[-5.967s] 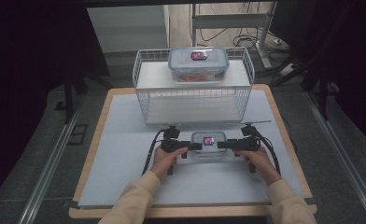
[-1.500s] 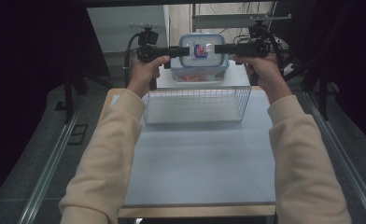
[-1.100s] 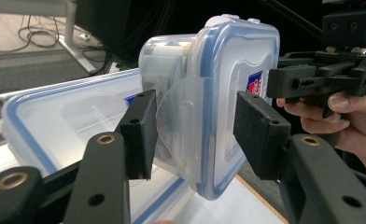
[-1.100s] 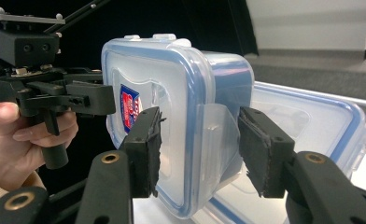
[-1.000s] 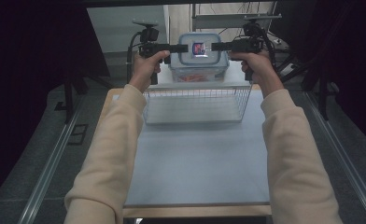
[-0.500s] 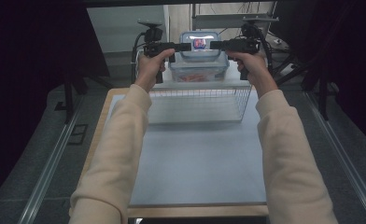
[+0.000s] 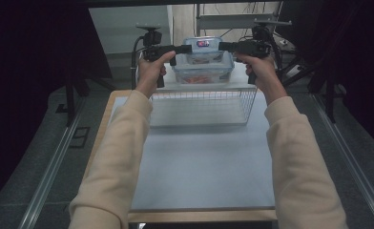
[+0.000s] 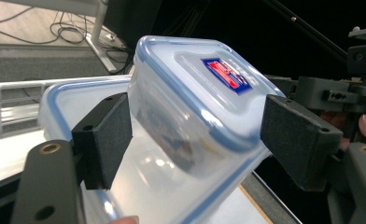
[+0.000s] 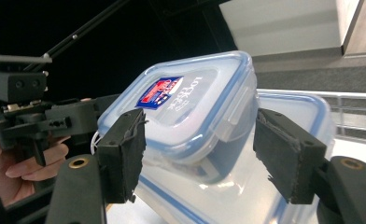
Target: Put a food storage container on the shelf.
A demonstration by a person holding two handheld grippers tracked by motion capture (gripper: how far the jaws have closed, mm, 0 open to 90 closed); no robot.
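From above I count two containers, the small container [image 7: 203, 47] stacked on the large container [image 7: 203, 67] atop the wire basket [image 7: 202, 102] at the far end of the surface [image 7: 199, 162], with my left hand-held gripper [image 7: 187, 48] and right hand-held gripper [image 7: 222, 46] flanking the small one, which six seconds ago I held low near the front edge. In my left gripper view the jaws have just been opening, and the pads [image 8: 107, 135] stand slightly off the small container [image 8: 195, 102] between them. In my right gripper view the jaws have likewise just been opening, loose around the small container [image 9: 190, 112], which rests tilted on the large container [image 9: 274, 186].
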